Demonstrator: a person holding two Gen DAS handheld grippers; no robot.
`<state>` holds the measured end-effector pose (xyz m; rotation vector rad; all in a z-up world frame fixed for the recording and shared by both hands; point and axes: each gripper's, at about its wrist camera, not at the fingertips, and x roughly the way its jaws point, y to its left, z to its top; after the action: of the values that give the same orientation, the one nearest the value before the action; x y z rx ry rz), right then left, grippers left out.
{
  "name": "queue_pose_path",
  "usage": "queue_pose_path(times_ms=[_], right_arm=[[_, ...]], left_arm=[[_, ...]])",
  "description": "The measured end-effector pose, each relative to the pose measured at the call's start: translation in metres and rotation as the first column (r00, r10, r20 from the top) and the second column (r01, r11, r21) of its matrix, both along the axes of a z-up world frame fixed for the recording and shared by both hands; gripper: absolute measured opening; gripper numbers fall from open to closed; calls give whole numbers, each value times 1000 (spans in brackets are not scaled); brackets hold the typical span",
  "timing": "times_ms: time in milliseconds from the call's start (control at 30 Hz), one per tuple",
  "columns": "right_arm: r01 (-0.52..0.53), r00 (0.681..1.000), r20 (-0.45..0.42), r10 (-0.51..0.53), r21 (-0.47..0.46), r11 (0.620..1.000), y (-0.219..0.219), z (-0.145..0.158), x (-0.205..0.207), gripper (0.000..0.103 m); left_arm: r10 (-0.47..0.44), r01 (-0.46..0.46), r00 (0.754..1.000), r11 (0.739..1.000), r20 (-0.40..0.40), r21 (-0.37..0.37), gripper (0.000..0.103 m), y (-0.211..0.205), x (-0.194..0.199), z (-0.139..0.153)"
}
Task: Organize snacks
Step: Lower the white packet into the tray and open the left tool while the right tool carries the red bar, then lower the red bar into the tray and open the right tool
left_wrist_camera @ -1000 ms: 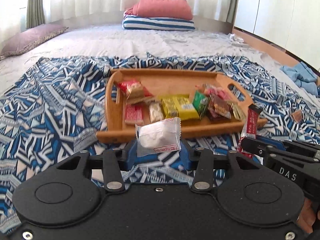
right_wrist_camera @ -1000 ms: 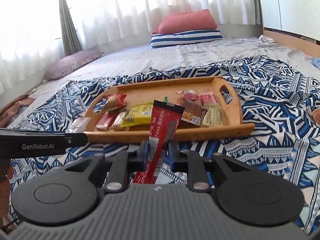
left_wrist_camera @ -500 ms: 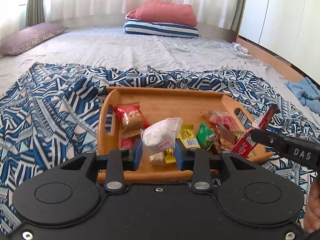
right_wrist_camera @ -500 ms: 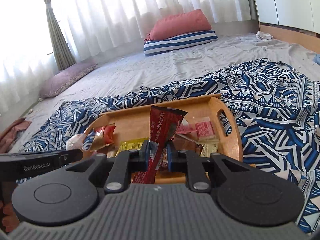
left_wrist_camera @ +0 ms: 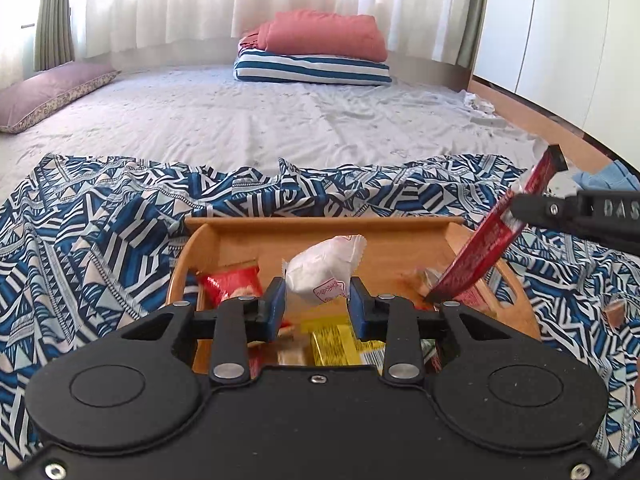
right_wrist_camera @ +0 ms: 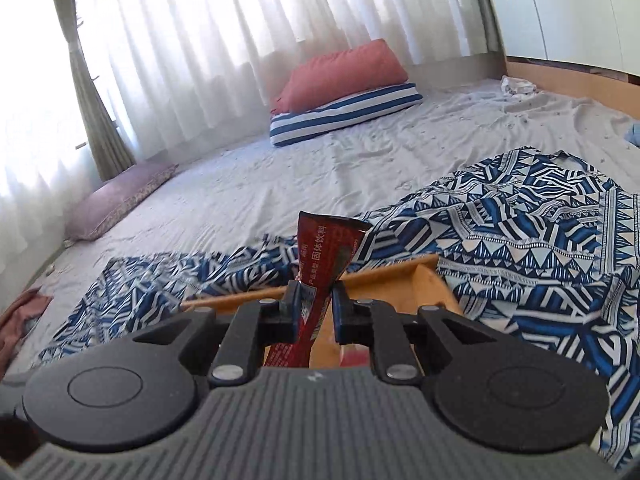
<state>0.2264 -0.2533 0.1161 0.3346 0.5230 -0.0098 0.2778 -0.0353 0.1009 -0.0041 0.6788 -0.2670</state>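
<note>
Wooden tray [left_wrist_camera: 516, 304] sits on the blue patterned cloth [left_wrist_camera: 100, 232], holding a red packet [left_wrist_camera: 230, 282], yellow packets [left_wrist_camera: 336, 342] and other wrapped snacks partly hidden behind the gripper body. Above it, the left gripper [left_wrist_camera: 317, 302] has its 2 blue jaws clamped on a white wrapped snack [left_wrist_camera: 322, 268]. The right gripper [right_wrist_camera: 314, 308] is clamped on a long red sachet [right_wrist_camera: 322, 264], which hangs slanted over the tray's right end [left_wrist_camera: 486, 240].

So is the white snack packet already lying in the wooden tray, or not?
Not yet: the white snack packet is pinched between the left gripper's blue fingers, held above the wooden tray.
</note>
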Motion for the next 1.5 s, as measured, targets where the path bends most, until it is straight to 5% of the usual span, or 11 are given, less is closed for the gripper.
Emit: queue_pose_path(times_ms=[367,933,1300,1500], right_arm=[[156,980,-159,-123,215,964,-24,-52,78,18],[154,942,-311,-123,77,985,-11,-95,117,15],[106,953,-288,-91,38,994,-6,-90,102,23],[64,965,-253,-66,-16,998,0,-81,84,30]], left_arm=[[21,-19,999,999,-49,41,31,-22,43,-36],[11,-1,995,995,-101,101,33,-36,64,-68],[25,-10,993,993,-119,119,51,-37,60,-67],[24,-15,997,993,-75,119,82,-35,48,-55]])
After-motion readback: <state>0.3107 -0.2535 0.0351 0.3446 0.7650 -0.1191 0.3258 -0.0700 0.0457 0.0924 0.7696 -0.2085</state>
